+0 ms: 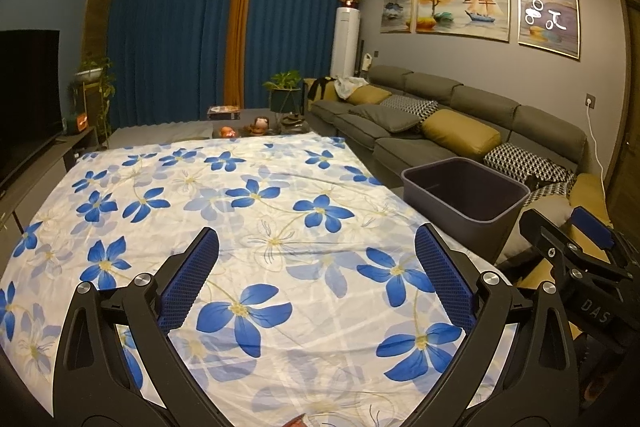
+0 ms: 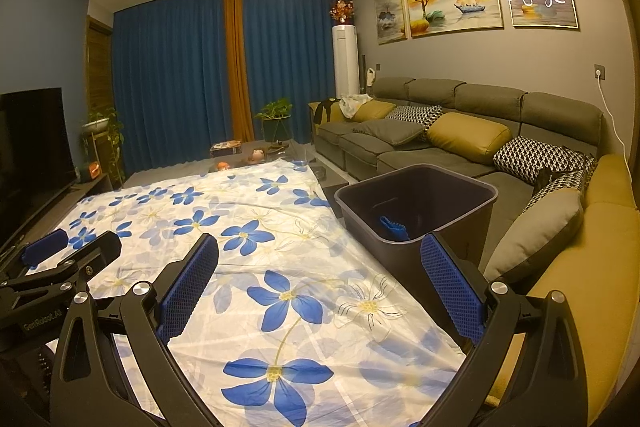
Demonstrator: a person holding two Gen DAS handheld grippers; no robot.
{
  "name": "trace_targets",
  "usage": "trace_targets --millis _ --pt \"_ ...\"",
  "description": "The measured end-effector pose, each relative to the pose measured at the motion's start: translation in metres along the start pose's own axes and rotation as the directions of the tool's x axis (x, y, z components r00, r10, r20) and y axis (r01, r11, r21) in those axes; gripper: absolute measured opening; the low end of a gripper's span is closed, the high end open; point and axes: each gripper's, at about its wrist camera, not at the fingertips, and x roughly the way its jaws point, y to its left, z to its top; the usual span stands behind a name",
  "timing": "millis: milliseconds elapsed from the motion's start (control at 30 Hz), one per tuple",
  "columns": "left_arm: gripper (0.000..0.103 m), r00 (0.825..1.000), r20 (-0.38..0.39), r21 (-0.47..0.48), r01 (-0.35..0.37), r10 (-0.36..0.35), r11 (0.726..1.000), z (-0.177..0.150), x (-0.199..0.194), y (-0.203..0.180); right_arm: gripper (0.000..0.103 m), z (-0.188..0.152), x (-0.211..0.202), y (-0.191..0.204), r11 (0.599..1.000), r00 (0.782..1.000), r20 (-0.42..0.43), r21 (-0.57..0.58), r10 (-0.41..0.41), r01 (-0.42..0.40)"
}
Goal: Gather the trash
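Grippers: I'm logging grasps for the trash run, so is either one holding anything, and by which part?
Nothing is held. The left gripper and the right gripper are both open above the floral cloth.

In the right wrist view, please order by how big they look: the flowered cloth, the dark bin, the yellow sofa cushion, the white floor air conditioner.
1. flowered cloth, by far the largest.
2. dark bin.
3. yellow sofa cushion.
4. white floor air conditioner.
The bin is nearer the camera, so its rank over the cushion concerns appearance only.
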Motion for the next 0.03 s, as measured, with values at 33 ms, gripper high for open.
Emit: trace_targets --millis 33 --pt "0.097 1.000 0.001 -0.002 -0.001 0.001 1.000 0.0001 -0.0001 0.0007 0.097 0.0001 0.0000 -0.0001 1.000 1.000 0.000 0.000 0.000 0.000"
